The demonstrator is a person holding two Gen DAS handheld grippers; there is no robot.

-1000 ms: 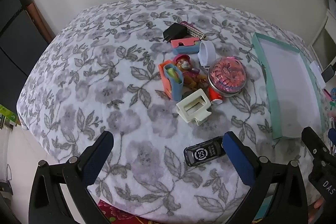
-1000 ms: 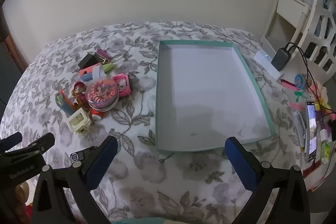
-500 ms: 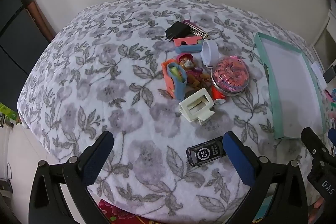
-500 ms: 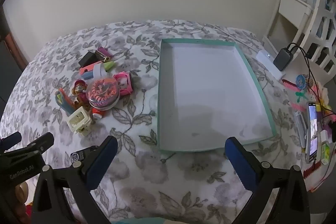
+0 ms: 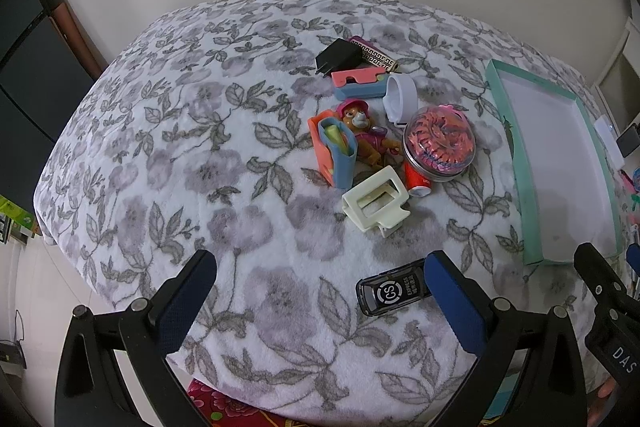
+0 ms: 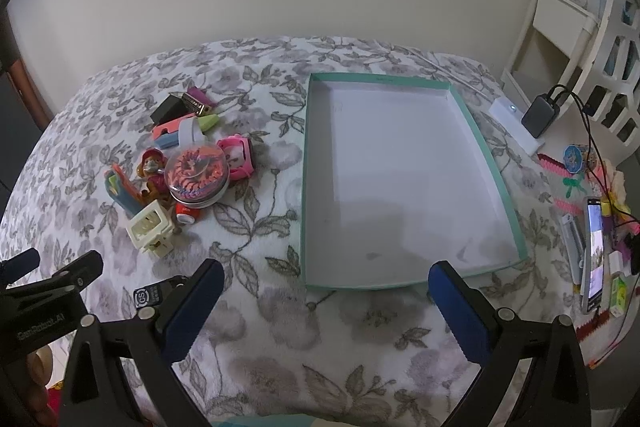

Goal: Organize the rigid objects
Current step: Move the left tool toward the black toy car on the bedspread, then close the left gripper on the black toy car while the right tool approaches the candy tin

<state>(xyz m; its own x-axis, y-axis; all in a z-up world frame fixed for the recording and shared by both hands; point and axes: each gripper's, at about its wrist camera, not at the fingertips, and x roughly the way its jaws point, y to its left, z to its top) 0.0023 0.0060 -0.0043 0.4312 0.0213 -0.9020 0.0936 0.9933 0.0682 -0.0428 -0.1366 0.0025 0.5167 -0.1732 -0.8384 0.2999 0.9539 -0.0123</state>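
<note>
A pile of small rigid objects lies on the floral blanket: a cream hair clip point(image 5: 376, 201), a round clear box of pink bands point(image 5: 440, 143), a toy figure point(image 5: 362, 135), a black charger point(image 5: 338, 55) and a black "CS" device point(image 5: 394, 291). A shallow teal tray point(image 6: 400, 179) lies empty to the right of the pile; it also shows in the left wrist view point(image 5: 556, 163). My left gripper point(image 5: 320, 295) is open and empty, with the black device by its right finger. My right gripper point(image 6: 326, 305) is open and empty, just before the tray's near edge.
A white shelf unit point(image 6: 576, 27) stands at the far right. A phone point(image 6: 594, 253), cables and small items lie along the bed's right edge. A dark cabinet point(image 5: 28, 75) stands at the left. A bare wall runs behind the bed.
The left wrist view has drifted slightly, so the pile and tray sit a little further right and lower. Both grippers stay open and empty.
</note>
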